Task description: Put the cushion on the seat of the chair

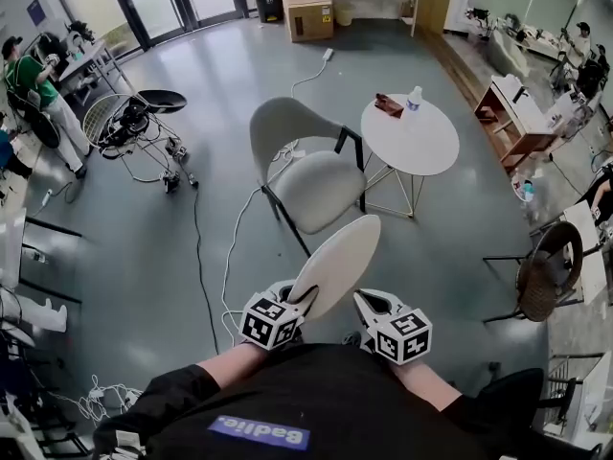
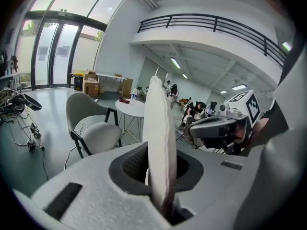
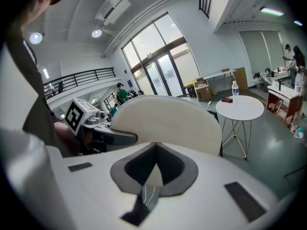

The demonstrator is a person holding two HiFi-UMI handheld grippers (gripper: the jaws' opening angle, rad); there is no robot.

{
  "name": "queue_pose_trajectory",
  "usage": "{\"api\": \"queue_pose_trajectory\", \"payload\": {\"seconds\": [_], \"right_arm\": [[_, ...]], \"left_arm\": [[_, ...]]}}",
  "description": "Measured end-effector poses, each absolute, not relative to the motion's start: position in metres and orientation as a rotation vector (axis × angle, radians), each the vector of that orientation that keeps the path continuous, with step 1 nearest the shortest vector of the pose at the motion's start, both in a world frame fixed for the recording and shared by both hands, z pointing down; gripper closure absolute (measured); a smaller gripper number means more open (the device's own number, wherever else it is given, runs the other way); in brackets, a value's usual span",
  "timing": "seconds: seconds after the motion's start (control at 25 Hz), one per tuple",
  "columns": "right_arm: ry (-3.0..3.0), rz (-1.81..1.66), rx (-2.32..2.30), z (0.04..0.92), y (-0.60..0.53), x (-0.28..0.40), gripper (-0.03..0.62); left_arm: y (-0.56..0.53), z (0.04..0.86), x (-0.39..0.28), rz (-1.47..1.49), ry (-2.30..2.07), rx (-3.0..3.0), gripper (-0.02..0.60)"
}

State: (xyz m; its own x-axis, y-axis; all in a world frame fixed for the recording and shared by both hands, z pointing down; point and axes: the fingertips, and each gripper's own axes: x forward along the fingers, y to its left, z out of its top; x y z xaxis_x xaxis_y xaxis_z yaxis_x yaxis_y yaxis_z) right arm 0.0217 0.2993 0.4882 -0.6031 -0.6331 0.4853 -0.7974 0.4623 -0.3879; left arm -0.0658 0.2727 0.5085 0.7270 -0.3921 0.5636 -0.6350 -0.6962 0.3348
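A white oval cushion [image 1: 337, 262] is held up in front of me, tilted, its lower end in my left gripper [image 1: 305, 298]. The left gripper view has the cushion [image 2: 158, 128] edge-on between the jaws, which are shut on it. My right gripper [image 1: 363, 301] sits just right of the cushion's lower edge with its jaws together and nothing between them. From the right gripper view the cushion's [image 3: 168, 121] broad face fills the middle. The grey chair [image 1: 321, 188] stands a little beyond the cushion, its seat bare.
A round white table [image 1: 421, 142] with a bottle and a dark object stands right of the chair. A white cable [image 1: 230, 247] trails over the floor at its left. A wheeled rack [image 1: 144, 127] stands far left, a wicker chair [image 1: 546, 271] at right.
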Motion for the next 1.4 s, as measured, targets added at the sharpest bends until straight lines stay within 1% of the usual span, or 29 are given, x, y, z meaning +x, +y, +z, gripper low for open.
{"api": "queue_pose_trajectory", "payload": {"seconds": [0.44,0.92,1.16,1.4], "right_arm": [[-2.47,0.903,1.244,0.487,0.283,0.053,0.565],[-2.53,0.946,1.216,0.487,0.261,0.106,0.565],[-2.514,0.963,1.231,0.493,0.234,0.111,0.565],[-2.468,0.951,1.234,0.5,0.188,0.107,0.565]], "left_arm": [[0.256,0.507,-0.051,0.614,-0.849,2.363,0.52],[0.242,0.507,-0.033,0.543,-1.01,2.254,0.52],[0.216,0.515,-0.042,0.505,-1.037,2.226,0.52],[0.164,0.531,-0.05,0.471,-1.015,2.207,0.52]]}}
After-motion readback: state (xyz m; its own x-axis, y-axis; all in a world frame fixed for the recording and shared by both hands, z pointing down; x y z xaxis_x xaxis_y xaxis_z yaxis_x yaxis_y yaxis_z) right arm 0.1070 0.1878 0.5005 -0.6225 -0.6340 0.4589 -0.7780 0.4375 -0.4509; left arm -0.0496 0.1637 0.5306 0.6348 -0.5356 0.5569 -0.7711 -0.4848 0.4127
